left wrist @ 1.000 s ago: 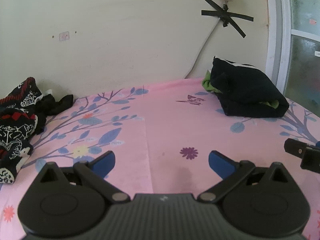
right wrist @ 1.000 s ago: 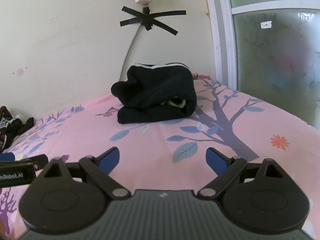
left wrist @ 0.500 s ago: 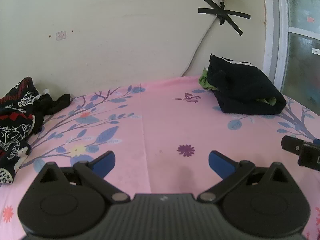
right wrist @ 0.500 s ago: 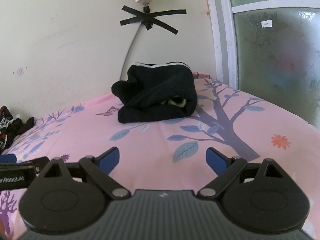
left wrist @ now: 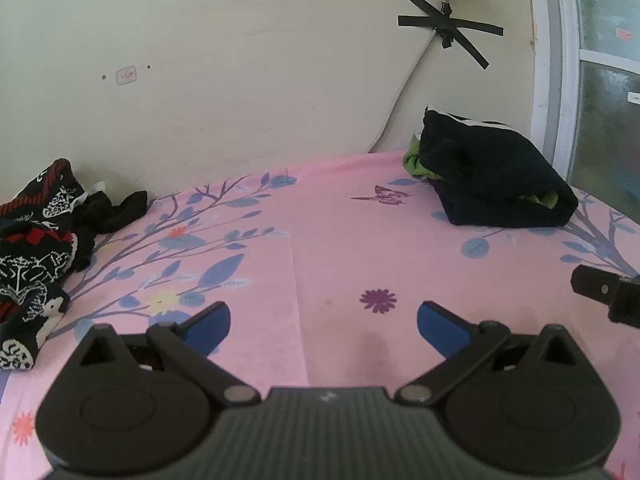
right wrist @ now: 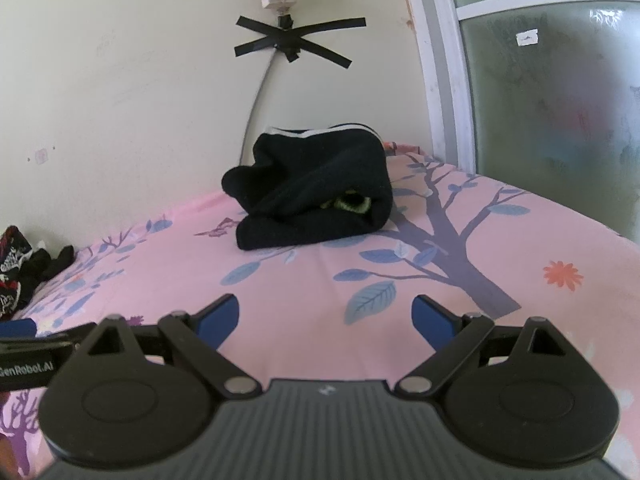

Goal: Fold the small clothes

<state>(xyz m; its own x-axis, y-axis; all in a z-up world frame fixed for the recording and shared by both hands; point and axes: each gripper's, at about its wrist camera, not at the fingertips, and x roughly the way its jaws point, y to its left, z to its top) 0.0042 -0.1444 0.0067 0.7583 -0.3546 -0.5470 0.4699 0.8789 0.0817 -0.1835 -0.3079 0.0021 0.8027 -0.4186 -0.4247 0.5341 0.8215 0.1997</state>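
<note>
Both grippers empty above the pink sheet

The left gripper (left wrist: 323, 322) and right gripper (right wrist: 325, 314) hang with jaws spread; unfolded clothes (left wrist: 36, 240) lie far left, a folded black bundle (right wrist: 316, 196) by the wall (a careless grab could drag two garments together).

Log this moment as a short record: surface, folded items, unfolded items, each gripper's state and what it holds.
surface: pink floral sheet against a cream wall
folded items: black bundle with green cloth showing inside, far right near the window frame
unfolded items: patterned black, white and red clothes heaped at the far left, with a crumpled black piece beside them
left gripper: open, empty, over bare sheet
right gripper: open, empty, facing the black bundle
contact: neither gripper touches any garment
</note>
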